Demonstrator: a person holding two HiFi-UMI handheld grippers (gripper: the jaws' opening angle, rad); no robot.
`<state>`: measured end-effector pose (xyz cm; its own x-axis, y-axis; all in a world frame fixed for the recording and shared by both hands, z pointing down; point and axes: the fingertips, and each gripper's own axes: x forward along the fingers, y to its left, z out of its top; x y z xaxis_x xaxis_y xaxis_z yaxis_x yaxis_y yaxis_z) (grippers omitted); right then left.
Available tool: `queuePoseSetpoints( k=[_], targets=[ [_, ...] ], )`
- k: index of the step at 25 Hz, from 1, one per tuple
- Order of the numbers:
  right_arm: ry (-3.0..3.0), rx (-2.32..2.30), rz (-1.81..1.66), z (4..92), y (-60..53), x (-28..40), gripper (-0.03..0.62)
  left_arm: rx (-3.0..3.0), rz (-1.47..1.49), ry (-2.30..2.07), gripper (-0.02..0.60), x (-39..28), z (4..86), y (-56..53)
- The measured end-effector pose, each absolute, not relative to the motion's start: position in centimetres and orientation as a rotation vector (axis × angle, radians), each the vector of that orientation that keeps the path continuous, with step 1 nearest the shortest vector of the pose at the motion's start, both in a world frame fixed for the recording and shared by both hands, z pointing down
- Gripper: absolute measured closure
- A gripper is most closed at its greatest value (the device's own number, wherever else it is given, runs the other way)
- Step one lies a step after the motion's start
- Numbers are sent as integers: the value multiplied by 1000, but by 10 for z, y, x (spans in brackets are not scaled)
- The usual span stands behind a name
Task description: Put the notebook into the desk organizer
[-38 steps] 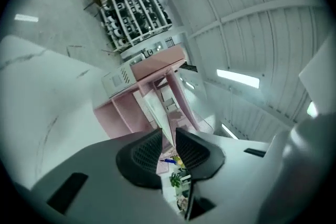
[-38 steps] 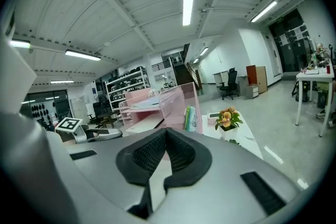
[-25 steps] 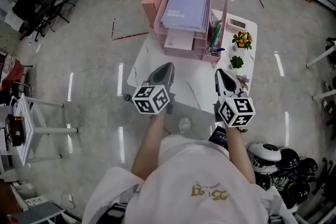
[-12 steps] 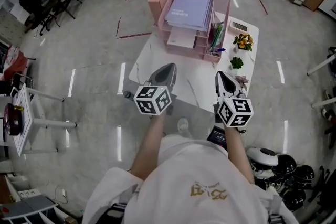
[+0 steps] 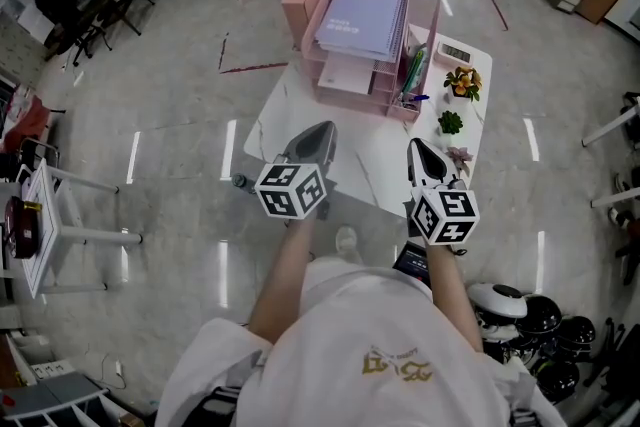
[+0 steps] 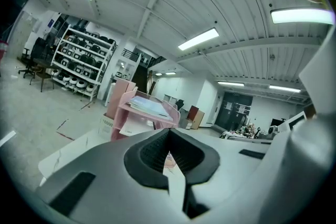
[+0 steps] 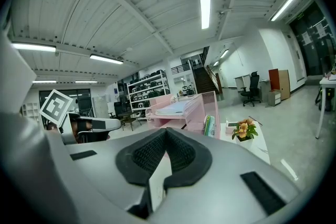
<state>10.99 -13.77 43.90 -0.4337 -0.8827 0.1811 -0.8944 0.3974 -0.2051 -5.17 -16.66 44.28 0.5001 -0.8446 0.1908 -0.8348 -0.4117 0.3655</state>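
Head view: the left claw (image 5: 317, 129) and the right claw (image 5: 419, 148) are held side by side over the near edge of the white marbled tabletop (image 5: 375, 165), each with its marker cube toward the person. At the far end stands the pink desk organizer (image 5: 303, 0). The lavender spiral notebook (image 5: 360, 18) lies flat on its top tier, well apart from both claws. A pale sheet of paper (image 5: 345, 75) sits in a lower tray, and pens (image 5: 412, 70) stand in the side compartment. To the right are a pot of orange flowers (image 5: 462, 78) and a small green plant (image 5: 451, 121).

Left gripper view: the 2 jaws are pressed together with nothing between them. Beyond them the organizer rises with the notebook on top. Storage shelving (image 6: 79, 65) lines the far wall.

Right gripper view: these jaws also meet, closed and empty. The organizer, the notebook and the flowers show ahead. The left claw and its cube are at the left edge.
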Motion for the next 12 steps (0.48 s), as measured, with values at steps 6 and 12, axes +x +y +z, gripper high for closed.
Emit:
queuePoseSetpoints(
  k=[6,12],
  targets=[
    [-2589,1653,444,440,-140,109,585,2310,-33,-1396,563,-57,447,-170],
    [-2588,1648,454,444,-142,106,585,2297,-46,-1373,563,-59,452,-173]
  ],
)
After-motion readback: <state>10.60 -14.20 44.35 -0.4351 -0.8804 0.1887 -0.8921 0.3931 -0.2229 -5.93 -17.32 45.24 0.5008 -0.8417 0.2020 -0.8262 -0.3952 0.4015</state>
